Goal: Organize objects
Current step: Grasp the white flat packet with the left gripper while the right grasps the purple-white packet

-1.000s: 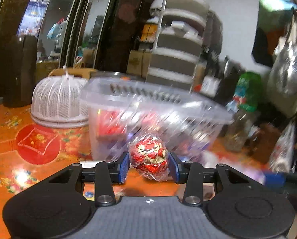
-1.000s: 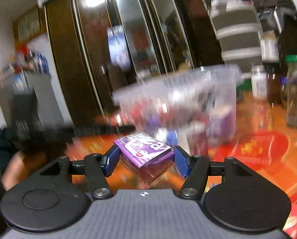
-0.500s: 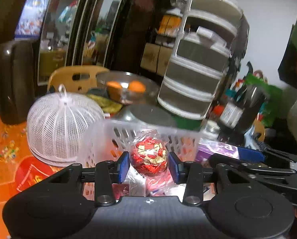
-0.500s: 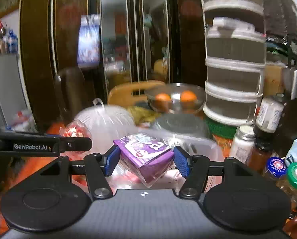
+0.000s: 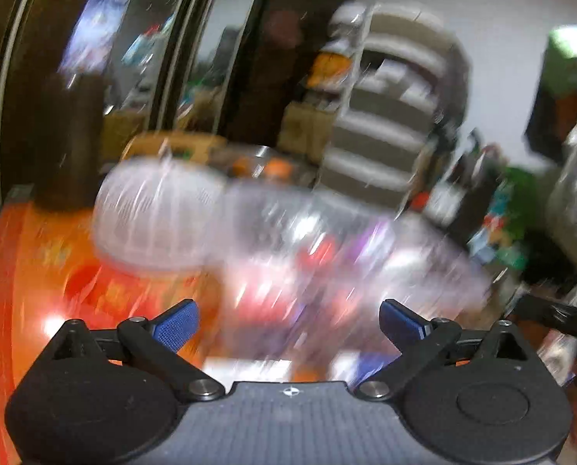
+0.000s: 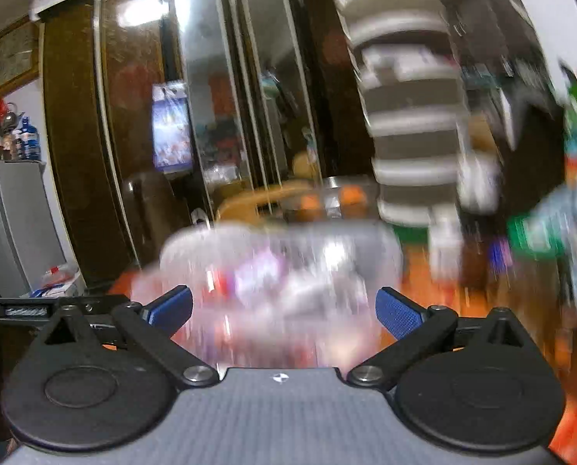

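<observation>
Left tongs (image 5: 288,325) opening, nothing between jaws; blurred clear plastic basket (image 5: 327,240) ahead, white mesh dome (image 5: 153,217) beside.

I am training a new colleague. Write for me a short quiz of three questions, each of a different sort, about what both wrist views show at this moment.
1. True or false: the left gripper grips a wrapped red ball between its fingers.
2. What colour are the pads of the right gripper? A) green B) blue C) white
3. Fill in: in front of both grippers stands a blurred clear plastic ____.

Key
1. False: nothing lies between them; the jaws are opening.
2. B
3. container; red and purple items show through its wall, too blurred to name.
</observation>
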Demonstrator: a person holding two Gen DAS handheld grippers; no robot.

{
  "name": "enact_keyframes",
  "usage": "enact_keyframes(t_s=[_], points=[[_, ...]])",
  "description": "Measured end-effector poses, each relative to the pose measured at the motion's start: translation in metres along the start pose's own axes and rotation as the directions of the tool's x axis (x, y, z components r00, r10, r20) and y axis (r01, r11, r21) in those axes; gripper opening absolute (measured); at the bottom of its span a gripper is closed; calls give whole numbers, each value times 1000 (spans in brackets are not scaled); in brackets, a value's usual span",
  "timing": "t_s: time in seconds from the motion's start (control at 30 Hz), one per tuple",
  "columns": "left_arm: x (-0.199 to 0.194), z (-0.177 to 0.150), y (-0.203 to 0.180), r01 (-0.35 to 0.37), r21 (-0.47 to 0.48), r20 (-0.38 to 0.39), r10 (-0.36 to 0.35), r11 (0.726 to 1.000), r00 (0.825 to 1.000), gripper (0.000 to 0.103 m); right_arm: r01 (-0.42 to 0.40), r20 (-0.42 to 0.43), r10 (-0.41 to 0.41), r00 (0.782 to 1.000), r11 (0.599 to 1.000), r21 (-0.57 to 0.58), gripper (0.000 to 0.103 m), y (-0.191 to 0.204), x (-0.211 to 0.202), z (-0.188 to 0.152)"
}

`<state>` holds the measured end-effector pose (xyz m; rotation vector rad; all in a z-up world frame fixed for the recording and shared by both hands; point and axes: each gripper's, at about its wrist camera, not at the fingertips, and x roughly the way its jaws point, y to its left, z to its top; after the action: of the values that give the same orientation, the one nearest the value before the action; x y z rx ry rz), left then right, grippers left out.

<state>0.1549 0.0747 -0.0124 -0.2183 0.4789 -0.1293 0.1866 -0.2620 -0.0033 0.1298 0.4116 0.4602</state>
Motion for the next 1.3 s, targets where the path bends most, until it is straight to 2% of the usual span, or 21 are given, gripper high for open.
enact_keyframes(t_s=[0.1, 0.2, 0.27, 0.33, 0.47, 0.5, 0.6, 0.67, 0.73, 0.93, 1.23, 1.3], points=[[34, -18, 8, -85, 8, -104, 85, 996, 991, 94, -17, -79, 21, 997, 999, 49, 103, -3, 17, -31], [52, -23, 9, -102, 36, -137, 106, 994, 985, 93, -14, -106, 16, 994, 1000, 24, 103, 6, 29, -37], [62, -22, 12, -115, 34, -158, 119, 993, 980, 93, -13, -94, 13, 995, 1000, 6, 101, 10, 34, -35], [70, -24, 13, -118, 31, -173, 121, 993, 977, 93, -19, -112, 18, 993, 1000, -9, 95, 11, 41, -31], [78, -25, 9, -130, 62, -174, 139, 990, 975, 93, -57, -165, 50, 985, 998, -35, 72, 12, 53, -33], [79, -27, 7, -134, 68, -173, 144, 989, 974, 93, -65, -167, 59, 984, 997, -36, 65, 13, 55, -34], [81, -28, 5, -138, 79, -169, 150, 987, 974, 90, -80, -153, 74, 985, 996, -29, 53, 13, 50, -35], [79, -29, 4, -125, 81, -165, 137, 989, 977, 81, -80, -149, 73, 986, 996, -40, 53, 13, 47, -37], [77, -29, 2, -127, 87, -163, 140, 988, 977, 80, -71, -142, 64, 988, 997, -43, 52, 13, 45, -37], [56, -29, 5, -120, 73, -96, 126, 990, 987, 79, -51, -92, 47, 995, 998, -39, 52, 10, 26, -36], [48, -35, 2, -98, 109, -66, 105, 989, 992, 79, -18, -76, 16, 997, 999, -26, 52, 4, 11, -44], [36, -33, 3, -69, 90, -31, 72, 994, 997, 79, -20, -55, 19, 998, 1000, -21, 52, 4, 4, -41]])
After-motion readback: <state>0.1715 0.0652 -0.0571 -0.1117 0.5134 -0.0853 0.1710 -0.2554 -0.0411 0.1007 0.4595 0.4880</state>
